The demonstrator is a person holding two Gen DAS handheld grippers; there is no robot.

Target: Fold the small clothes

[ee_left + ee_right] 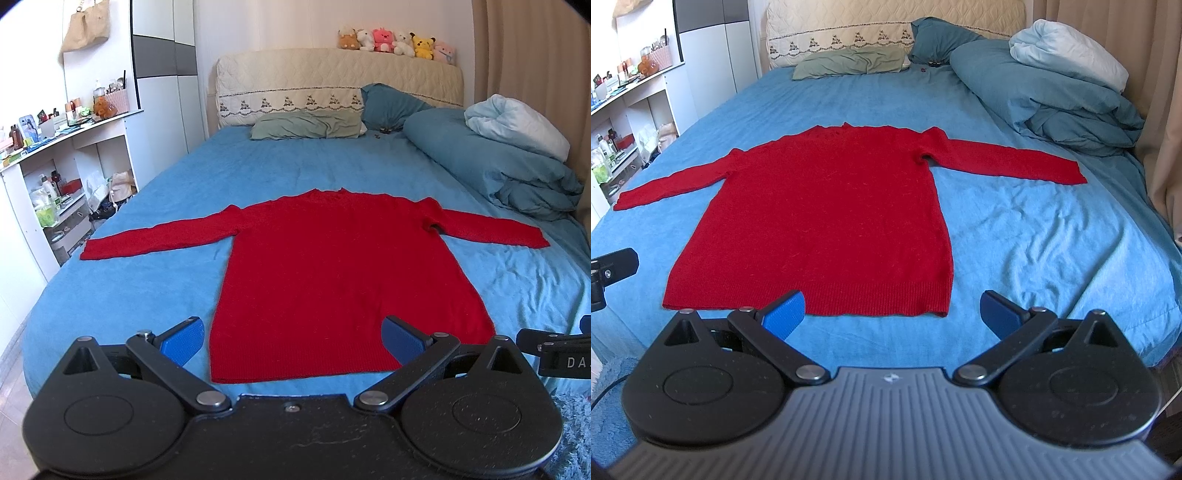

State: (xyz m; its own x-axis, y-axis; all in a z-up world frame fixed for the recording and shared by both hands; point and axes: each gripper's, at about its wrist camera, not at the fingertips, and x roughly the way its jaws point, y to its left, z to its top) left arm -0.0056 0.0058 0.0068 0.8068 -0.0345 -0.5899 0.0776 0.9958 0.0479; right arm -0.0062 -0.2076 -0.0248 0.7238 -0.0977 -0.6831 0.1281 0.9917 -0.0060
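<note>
Red sweater (332,266) lies flat, sleeves spread, on blue bed (147,288); left gripper (293,339) and right gripper (892,314) hover spread wide, empty, near its hem.

I see the sweater (332,266) lying flat in the middle of the bed (155,280), sleeves spread left and right, hem nearest me and collar toward the headboard (332,85). Behind it lie the pillows (306,125); the heaped duvet (491,166) sits far right, the shelves (66,177) left of the bed.
</note>
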